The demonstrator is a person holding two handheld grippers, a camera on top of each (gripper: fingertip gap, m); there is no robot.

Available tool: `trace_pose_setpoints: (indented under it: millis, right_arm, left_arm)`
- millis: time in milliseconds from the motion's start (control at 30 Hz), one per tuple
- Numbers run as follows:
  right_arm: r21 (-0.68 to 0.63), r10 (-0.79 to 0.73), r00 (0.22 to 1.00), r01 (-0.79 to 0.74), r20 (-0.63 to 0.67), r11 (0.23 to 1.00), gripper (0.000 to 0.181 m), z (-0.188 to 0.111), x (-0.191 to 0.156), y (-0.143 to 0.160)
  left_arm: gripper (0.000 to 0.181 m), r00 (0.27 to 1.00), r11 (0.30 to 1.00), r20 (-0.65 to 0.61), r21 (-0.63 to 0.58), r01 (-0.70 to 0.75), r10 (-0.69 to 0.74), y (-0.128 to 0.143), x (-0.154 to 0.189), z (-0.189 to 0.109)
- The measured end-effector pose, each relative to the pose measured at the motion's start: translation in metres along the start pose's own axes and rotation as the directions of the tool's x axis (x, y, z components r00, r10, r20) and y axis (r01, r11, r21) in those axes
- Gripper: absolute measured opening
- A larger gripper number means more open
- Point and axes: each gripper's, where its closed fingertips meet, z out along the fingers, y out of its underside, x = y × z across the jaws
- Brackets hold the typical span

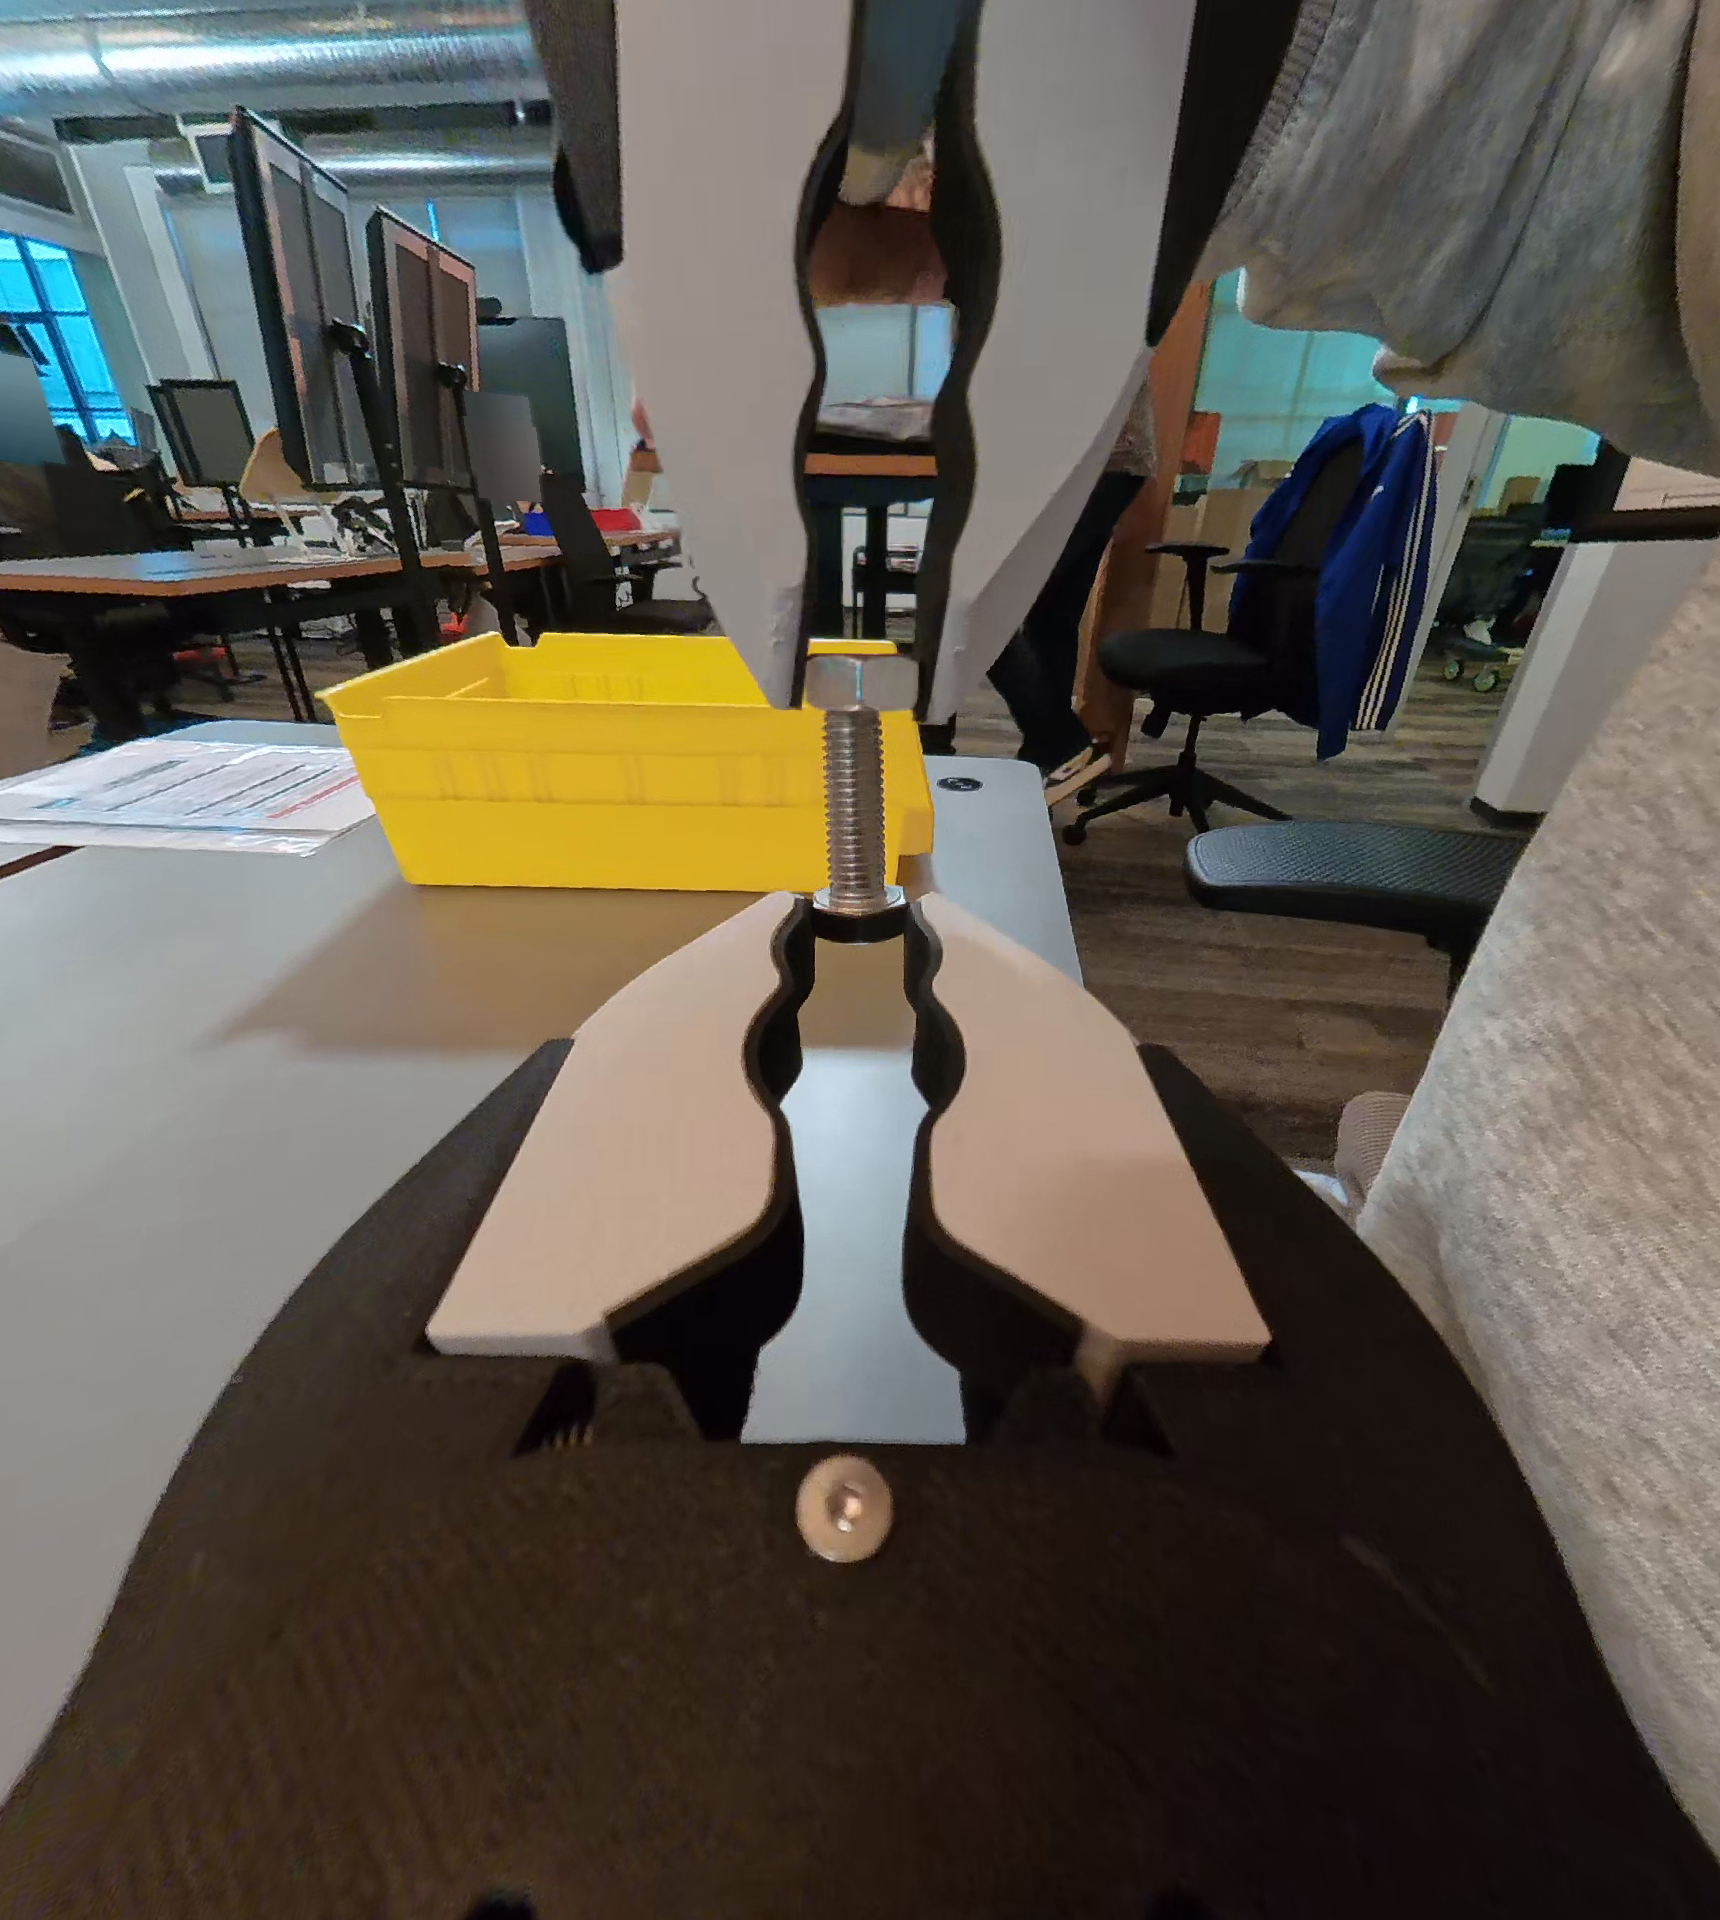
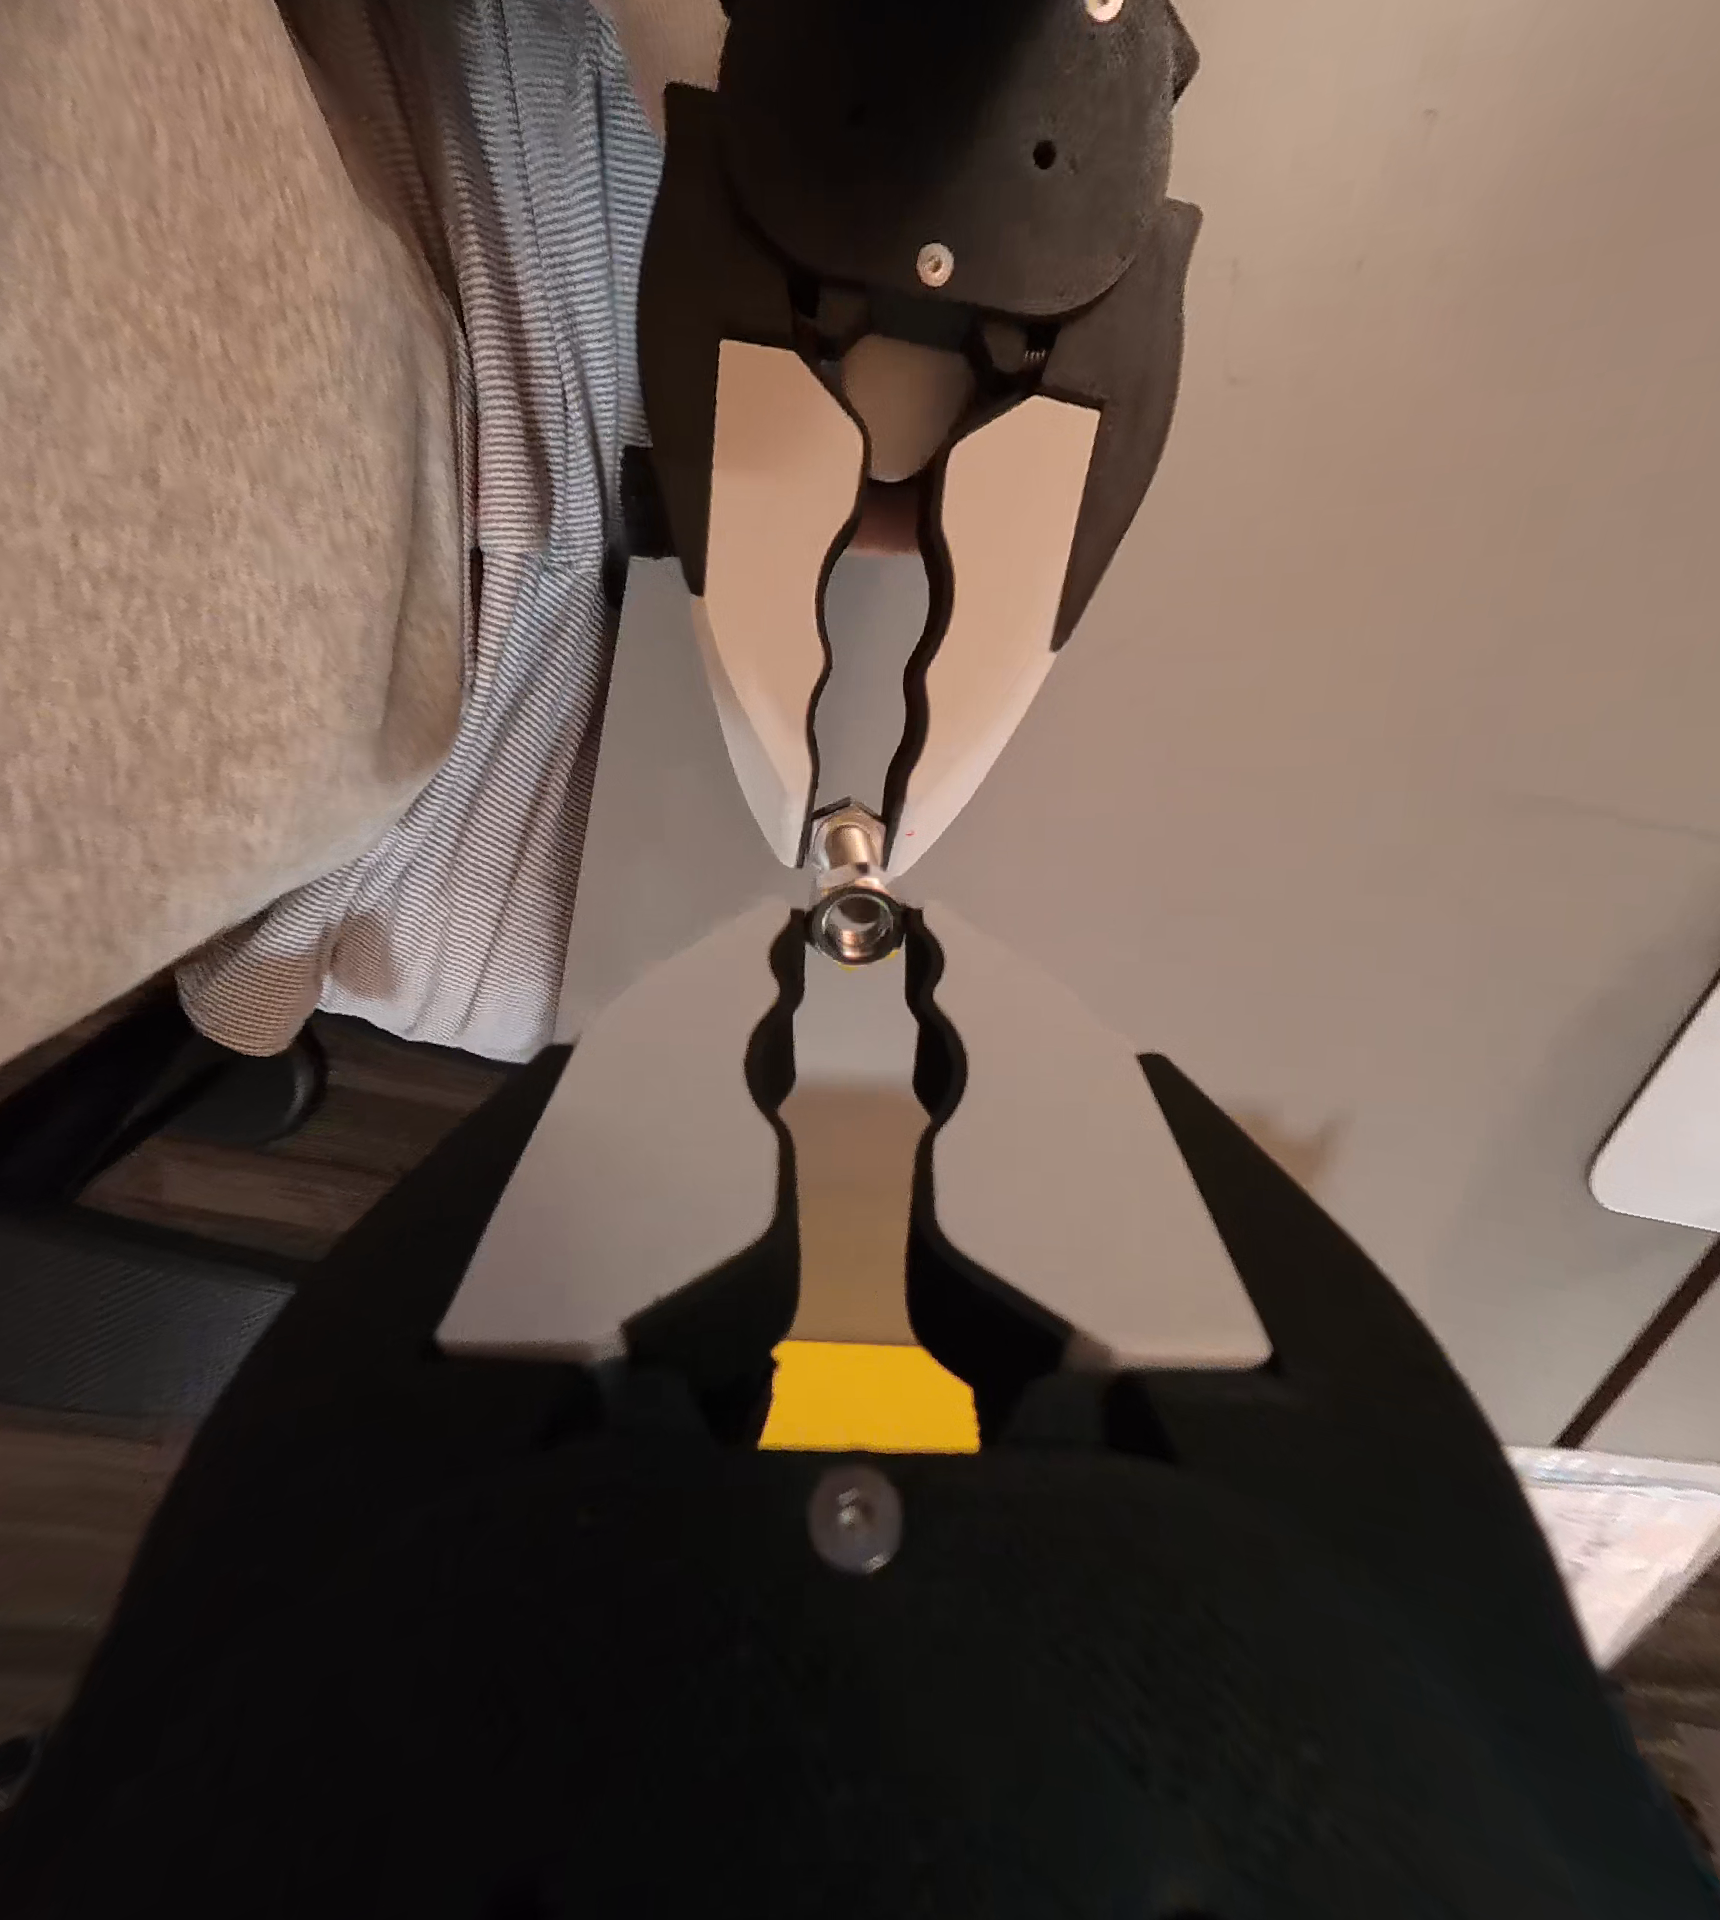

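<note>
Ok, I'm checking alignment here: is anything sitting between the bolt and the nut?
Nothing visible. The right gripper pinches the bolt by its head, the left gripper pinches the nut, and the bolt's threaded end meets the nut directly.

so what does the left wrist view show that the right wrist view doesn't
Left wrist only: the bolt side-on with its thread showing, office desks, a blue jacket. Right wrist only: the bolt end-on, a white flat object at the right edge. Both: the left gripper shut on the nut, the right gripper shut on the bolt's head, the grey table.
</note>
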Motion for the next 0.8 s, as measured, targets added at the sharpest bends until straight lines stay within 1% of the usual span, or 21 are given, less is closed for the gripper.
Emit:
trace_pose_setpoints:
  millis: [133,367,600,700,800]
  right_arm:
    - [-0.02,-0.048,0.999,0.048,-0.022,0.999,0.019,0.0001,0.0005,-0.0006]
    - [-0.053,-0.105,0.994,0.104,-0.019,0.993,0.019,0.0032,-0.0012,0.0004]
    - [-0.11,-0.192,0.98,0.187,-0.04,0.976,0.019,0.0047,-0.002,0.0029]
    - [-0.118,-0.181,0.983,0.175,-0.041,0.977,0.018,0.0058,-0.0007,0.0039]
    - [-0.109,-0.116,0.992,0.11,-0.047,0.988,0.018,0.0062,0.0026,0.0036]
  left_arm:
    - [0.017,1.0,1.0,-0.005,0.009,0.015,-0.015,-0.0013,-0.0008,-0.0005]
    - [0.017,1.0,1.0,-0.012,-0.003,-0.012,0.012,0.0,0.0025,0.0006]
    - [0.017,1.0,1.0,-0.022,-0.022,-0.001,0.0,0.002,0.0039,0.0018]
    - [0.017,1.0,1.0,-0.012,-0.029,-0.005,0.004,0.003,0.0027,0.002]
    - [0.017,1.0,0.999,0.014,-0.03,-0.016,0.016,0.003,-0.0009,0.0016]
